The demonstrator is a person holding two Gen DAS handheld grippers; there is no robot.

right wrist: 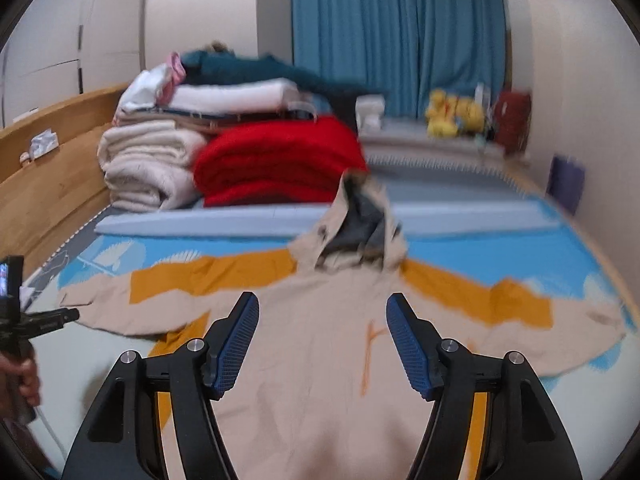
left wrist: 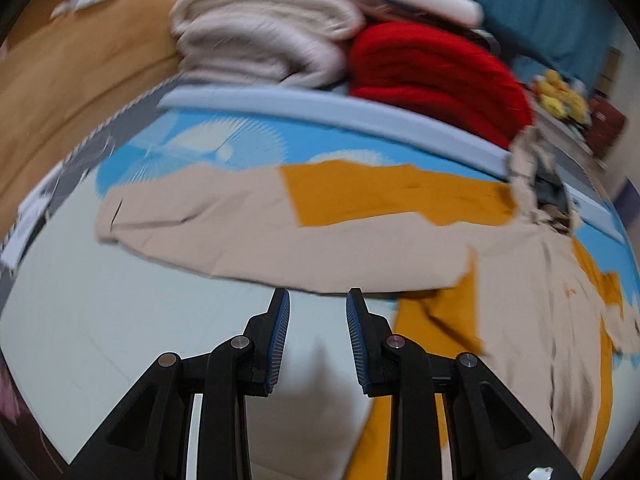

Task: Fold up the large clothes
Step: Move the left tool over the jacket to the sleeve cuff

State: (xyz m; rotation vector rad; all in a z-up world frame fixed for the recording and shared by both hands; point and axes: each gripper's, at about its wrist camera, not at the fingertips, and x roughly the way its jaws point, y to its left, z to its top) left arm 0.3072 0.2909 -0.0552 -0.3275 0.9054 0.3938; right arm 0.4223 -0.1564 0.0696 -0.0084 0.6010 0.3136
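A beige and mustard jacket (right wrist: 320, 332) is lying flat on the bed (right wrist: 500, 248), front side down, with both sleeves stretched out to the sides and the hood (right wrist: 360, 224) pointing toward the far end. The right gripper (right wrist: 322, 344) is hovering over the middle of the jacket's back, its blue-padded fingers (right wrist: 408, 344) spread wide and holding nothing. The left gripper (left wrist: 318, 340) is hanging near the left sleeve (left wrist: 240, 216), just at the lower edge of it; its fingers (left wrist: 280, 340) are parted too, more narrowly, with nothing between them. In the right wrist view, the person's left hand (right wrist: 24, 376) is showing at the far left edge, gripping the handle of its tool. Behind the jacket, a red blanket (right wrist: 280, 160) and a cream blanket (right wrist: 148, 164) are sitting side by side, touching, with more folded things stacked behind them. A blue curtain (right wrist: 400, 28) is covering the back wall. The pictures are somewhat blurred.
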